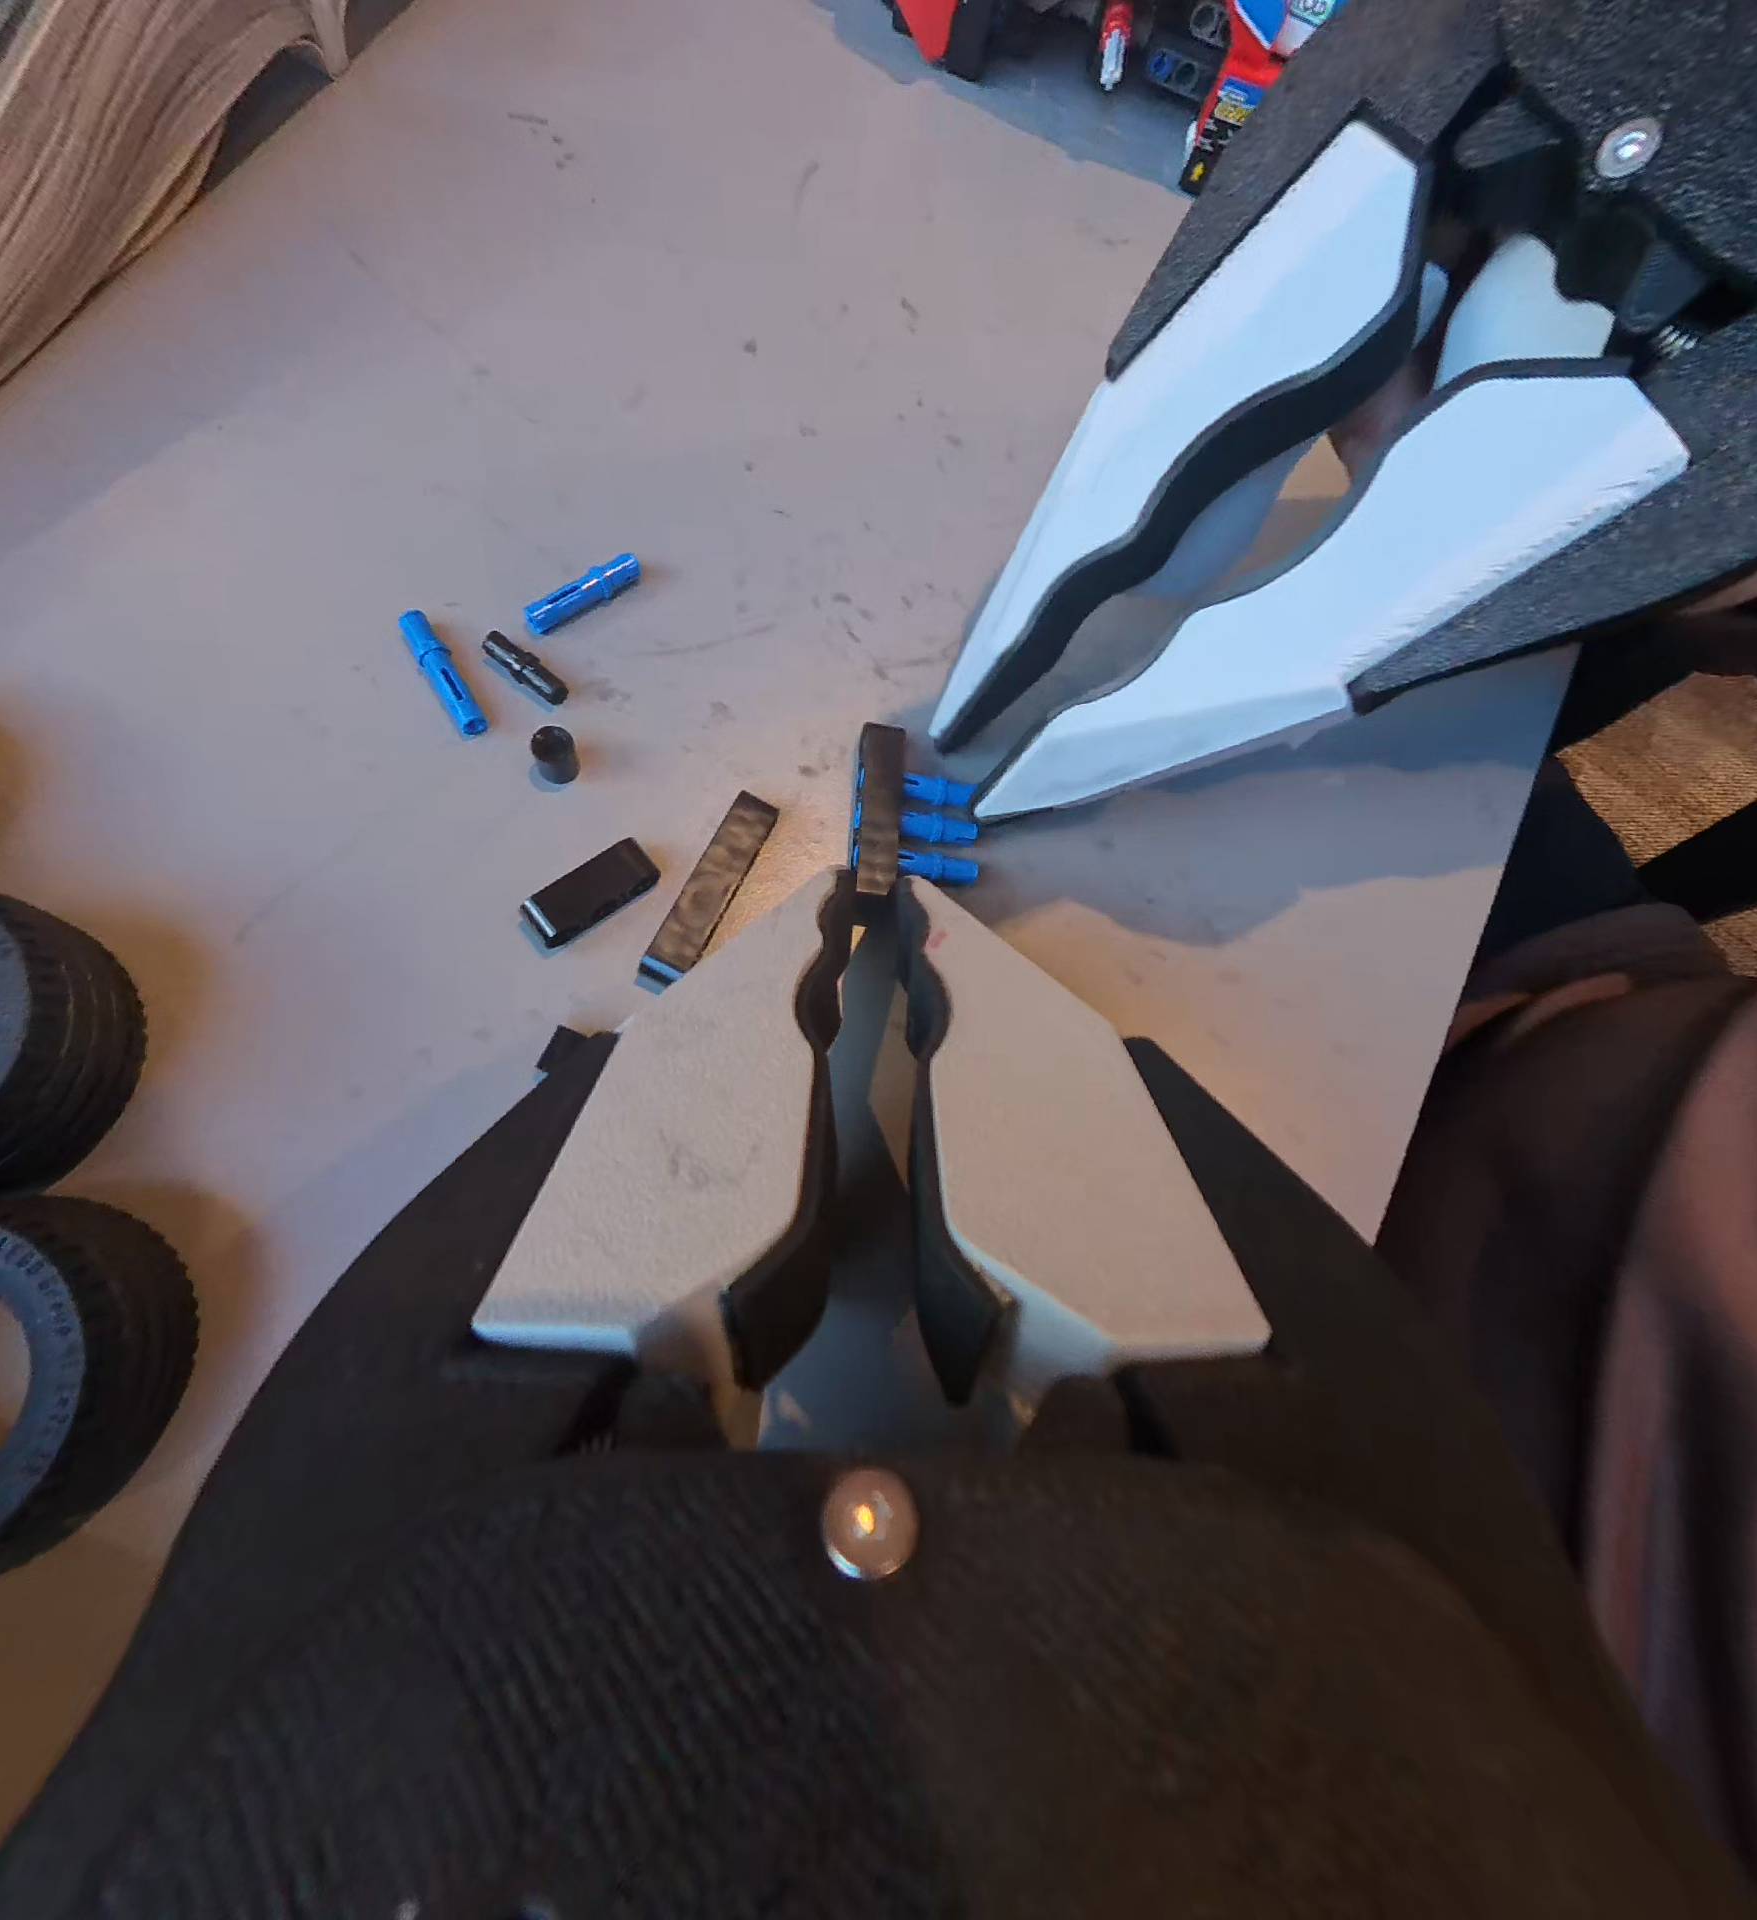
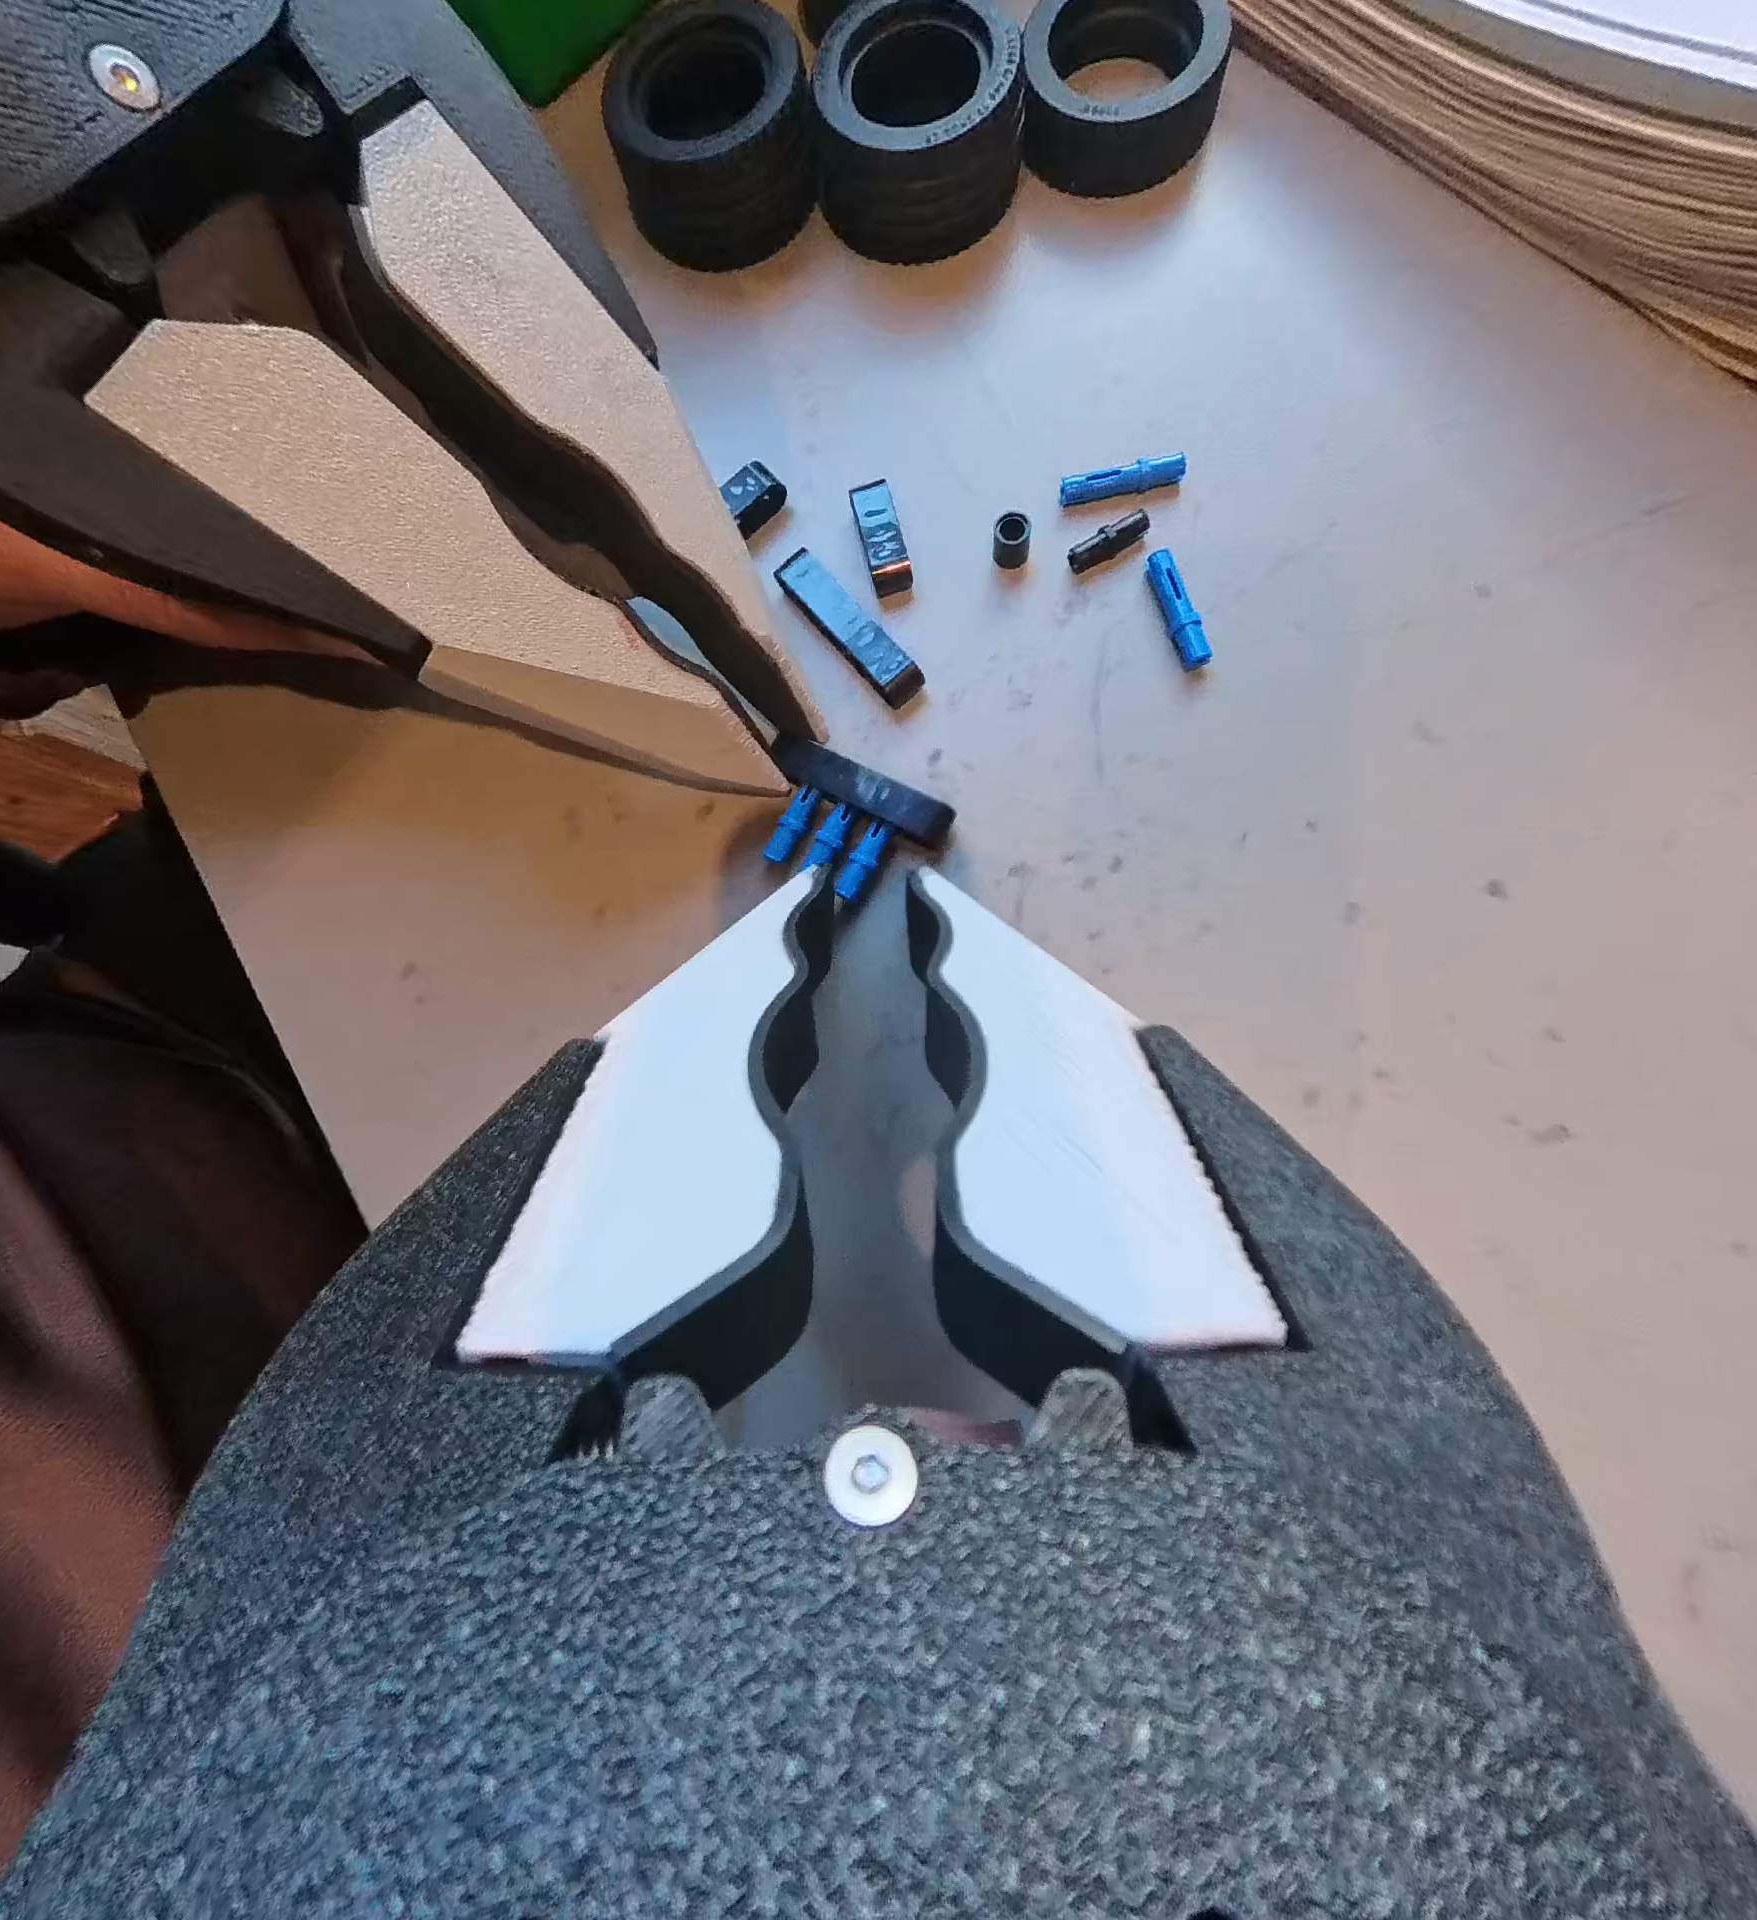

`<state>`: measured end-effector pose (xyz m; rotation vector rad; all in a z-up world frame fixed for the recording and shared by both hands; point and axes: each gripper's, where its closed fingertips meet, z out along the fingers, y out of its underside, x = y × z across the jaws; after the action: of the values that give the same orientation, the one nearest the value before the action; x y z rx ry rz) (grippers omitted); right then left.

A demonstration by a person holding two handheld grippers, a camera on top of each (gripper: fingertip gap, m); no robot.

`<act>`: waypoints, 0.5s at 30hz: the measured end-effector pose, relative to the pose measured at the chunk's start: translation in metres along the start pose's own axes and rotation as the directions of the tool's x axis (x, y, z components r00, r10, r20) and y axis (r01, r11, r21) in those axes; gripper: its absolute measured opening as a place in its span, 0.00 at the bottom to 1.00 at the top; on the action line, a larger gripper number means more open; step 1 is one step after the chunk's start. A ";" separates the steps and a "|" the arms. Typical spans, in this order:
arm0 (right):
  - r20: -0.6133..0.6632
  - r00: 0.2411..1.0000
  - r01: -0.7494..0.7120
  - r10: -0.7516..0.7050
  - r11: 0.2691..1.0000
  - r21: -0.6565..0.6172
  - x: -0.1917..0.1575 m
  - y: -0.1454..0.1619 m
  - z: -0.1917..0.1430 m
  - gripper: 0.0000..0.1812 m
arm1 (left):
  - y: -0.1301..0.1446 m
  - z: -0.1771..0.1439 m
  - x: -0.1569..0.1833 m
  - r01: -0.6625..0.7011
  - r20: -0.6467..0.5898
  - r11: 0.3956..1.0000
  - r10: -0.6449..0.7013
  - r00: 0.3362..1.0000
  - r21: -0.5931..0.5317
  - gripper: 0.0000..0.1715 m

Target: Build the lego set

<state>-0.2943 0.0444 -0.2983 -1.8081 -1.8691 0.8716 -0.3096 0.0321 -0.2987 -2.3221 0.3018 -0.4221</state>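
A black lego beam (image 1: 880, 810) carrying three blue pins (image 1: 938, 828) is sitting near the bench's (image 1: 645, 343) front edge, its near end clenched between the narrowly parted tips of the left gripper (image 1: 872, 902). The right gripper (image 2: 863, 885) is hovering with its jaws released, its tips just beside the protruding pin ends; whether they are touching cannot be told. Both grippers are showing pale, smooth plastic fingers (image 2: 1050, 1122) edged in wavy black rubber, mounted in grainy black housings with a silver screw. Further back on the scuffed grey surface, two loose blue pins (image 2: 1123, 480), a short black pin (image 2: 1108, 541), a small black bush (image 2: 1011, 539) and three glossy black beams (image 2: 850, 627) are lying scattered; one beam is partly hidden behind the left gripper in the right wrist view. Knobbly black rubber tyres (image 2: 915, 135) are clustering toward the bench's far left side, cut off at the frame edge, with raised lettering on their sidewalls too small to make out. A red, white and blue model (image 1: 1144, 52) is peeking in, cropped, at the far edge. A ribbed tan fabric (image 2: 1539, 208) is bordering the bench.
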 end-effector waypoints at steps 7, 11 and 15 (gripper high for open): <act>-0.008 0.999 -0.033 0.033 0.999 0.019 0.006 -0.001 0.003 0.02 | 0.000 0.000 0.000 -0.026 0.024 1.000 0.026 0.999 -0.001 0.04; -0.097 0.993 0.070 -0.070 0.998 0.000 0.006 -0.002 0.003 0.01 | 0.000 0.000 -0.001 0.006 0.012 1.000 -0.006 1.000 0.003 0.04; -0.128 0.983 0.131 -0.128 0.991 0.012 0.007 -0.004 0.002 0.02 | 0.000 -0.001 0.001 0.010 -0.001 1.000 -0.010 1.000 0.002 0.04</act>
<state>-0.2988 0.0509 -0.2982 -1.6678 -1.8669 0.7099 -0.3094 0.0313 -0.2985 -2.3223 0.2904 -0.4281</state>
